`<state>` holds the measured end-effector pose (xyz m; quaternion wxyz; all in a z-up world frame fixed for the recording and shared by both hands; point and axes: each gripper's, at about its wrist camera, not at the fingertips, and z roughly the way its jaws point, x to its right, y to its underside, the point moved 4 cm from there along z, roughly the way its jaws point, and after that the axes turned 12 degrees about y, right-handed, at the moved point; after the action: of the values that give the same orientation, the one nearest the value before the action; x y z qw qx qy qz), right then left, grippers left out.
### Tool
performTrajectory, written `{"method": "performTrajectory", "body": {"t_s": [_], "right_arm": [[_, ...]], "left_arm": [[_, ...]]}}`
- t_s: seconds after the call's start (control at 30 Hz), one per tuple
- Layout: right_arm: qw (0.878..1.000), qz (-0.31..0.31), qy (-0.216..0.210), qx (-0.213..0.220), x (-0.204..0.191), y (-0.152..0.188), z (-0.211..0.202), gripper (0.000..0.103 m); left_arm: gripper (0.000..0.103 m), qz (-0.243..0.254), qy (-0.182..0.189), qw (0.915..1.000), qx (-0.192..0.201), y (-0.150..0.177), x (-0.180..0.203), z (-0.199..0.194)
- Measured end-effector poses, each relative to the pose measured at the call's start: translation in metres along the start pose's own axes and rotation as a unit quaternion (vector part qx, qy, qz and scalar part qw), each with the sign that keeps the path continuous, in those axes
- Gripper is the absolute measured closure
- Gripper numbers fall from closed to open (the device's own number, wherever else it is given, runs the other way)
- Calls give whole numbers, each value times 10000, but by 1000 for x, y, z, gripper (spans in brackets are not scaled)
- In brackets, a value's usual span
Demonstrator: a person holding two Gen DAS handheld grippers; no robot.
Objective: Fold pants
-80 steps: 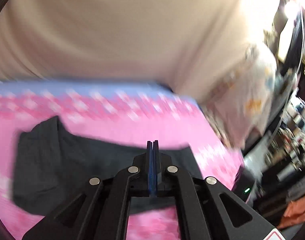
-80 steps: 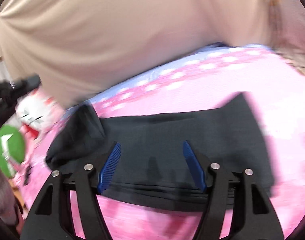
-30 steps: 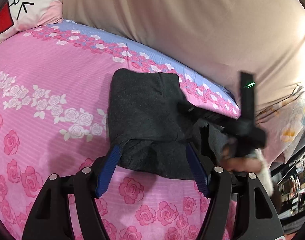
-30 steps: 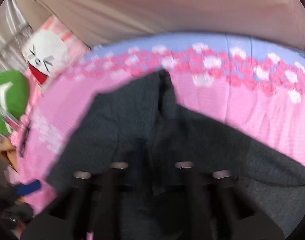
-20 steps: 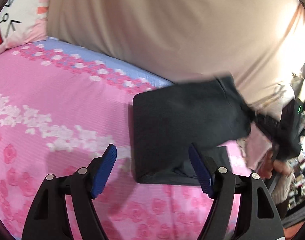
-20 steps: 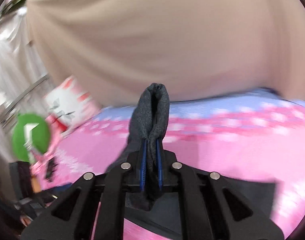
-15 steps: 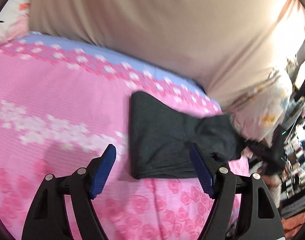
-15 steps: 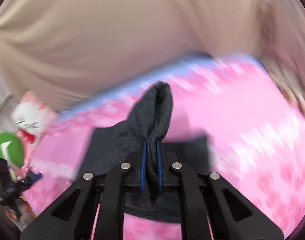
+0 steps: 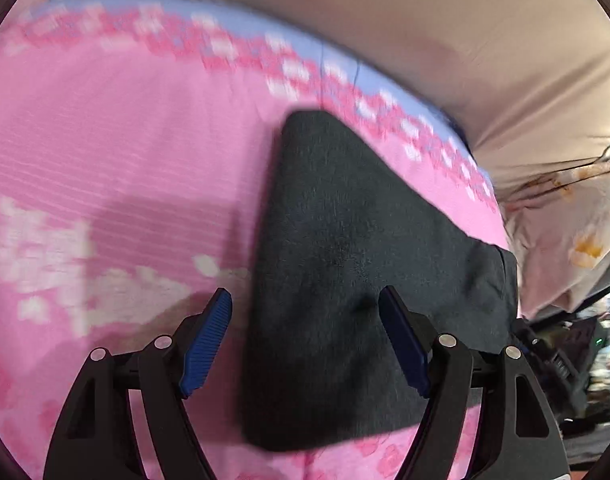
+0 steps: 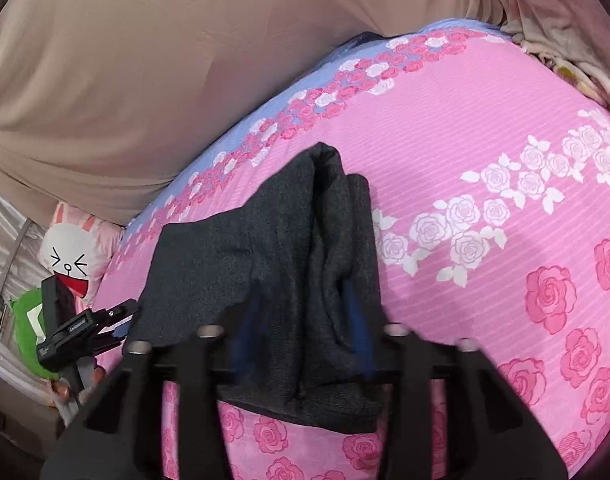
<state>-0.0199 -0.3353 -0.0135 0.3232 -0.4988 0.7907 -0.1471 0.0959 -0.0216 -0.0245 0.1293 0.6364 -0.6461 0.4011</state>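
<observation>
The dark grey pants (image 9: 345,264) lie folded into a compact stack on the pink rose-print bed sheet (image 9: 105,152). My left gripper (image 9: 305,340) is open and empty, its blue pads on either side of the stack's near edge, just above it. In the right wrist view the pants (image 10: 265,272) lie with a raised fold running down the middle. My right gripper (image 10: 301,340) is open and motion-blurred, its blue pads astride that fold, holding nothing. The left gripper's body (image 10: 77,332) shows at the left edge.
A beige curtain (image 10: 145,60) hangs behind the bed. A rabbit-face pillow (image 10: 71,256) and a green cushion (image 10: 25,320) lie at the bed's left end. A pale floral blanket (image 9: 565,232) lies at the right end, with room clutter beyond it.
My right gripper was shut on a bunched fold of the pants and lifting it; it has laid the fold down and opened. My left gripper stayed open and moved closer to the stack.
</observation>
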Motion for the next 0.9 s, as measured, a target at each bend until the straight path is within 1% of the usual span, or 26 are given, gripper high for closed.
{"method": "performTrajectory", "body": {"t_s": [0.03,0.07,0.1,0.13,0.17,0.2,0.23,0.27,0.3,0.33,0.37,0.4,0.43,0.5,0.53,0.57,0.6,0.67,0.7,0.73,0.8,0.87,0.9], "right_arm": [[10000,-61,4,9,-3,2,1,53],[9999,-129,23,20,-5,2,2,56],[9997,-219,105,29,-10,3,3,73],[9995,-282,171,31,-15,3,4,85],[9995,-291,135,60,-22,1,0,87],[9995,-311,51,101,-29,-1,-6,89],[9993,-323,-126,146,-37,-2,-15,91],[9983,-302,-479,158,-49,-4,-29,91],[9972,-326,-657,156,-57,-4,-37,91],[9960,-400,-775,166,-67,-3,-45,91],[9958,-460,-773,175,-73,-2,-48,91],[9963,-504,-692,108,-78,2,-43,91],[9968,-515,-609,-39,-79,8,-31,91],[9968,-486,-454,-443,-77,26,6,91],[9965,-495,-287,-604,-75,35,22,90],[9964,-505,-193,-649,-73,42,32,83],[9976,-362,-288,-506,-70,45,32,82],[9977,-165,-427,-497,-66,48,23,74],[9983,-128,-410,-400,-66,49,13,68],[9990,-170,-311,-284,-67,51,4,65],[9987,-463,-153,-126,-76,58,-14,65],[9974,-655,-271,-156,-87,71,-24,65],[9963,-712,-410,-269,-92,77,-25,65]], "left_arm": [[26,55,129,9999,67,-4,3,0],[32,70,319,9994,-109,-6,6,7],[57,51,388,9990,-204,-8,6,12],[80,100,298,9993,-211,-11,6,14],[93,129,355,9989,-283,-12,6,14],[94,91,473,9986,-223,-16,6,5],[94,126,576,9981,-158,-19,7,-5],[95,151,679,9975,-92,-22,9,-21],[96,131,766,9970,-56,-23,8,-42],[96,112,861,9962,-67,-23,6,-54],[96,97,901,9958,-103,-21,4,-67],[96,75,825,9965,-97,-19,-2,-77],[95,83,540,9985,-3,-16,-12,-86],[94,225,-113,9996,112,-7,-34,-90],[94,161,-262,9995,70,-4,-44,-86],[92,80,-316,9995,-39,2,-55,-80],[88,-5,-304,9995,-100,6,-64,-75],[83,-88,-220,9997,44,11,-71,-76],[79,-79,-195,9996,176,13,-69,-83],[77,-40,-216,9993,286,13,-67,-89],[68,168,-294,9975,618,13,-57,-103],[63,474,-358,9937,949,20,-40,-119],[58,655,-370,9915,1064,25,-29,-123]]}}
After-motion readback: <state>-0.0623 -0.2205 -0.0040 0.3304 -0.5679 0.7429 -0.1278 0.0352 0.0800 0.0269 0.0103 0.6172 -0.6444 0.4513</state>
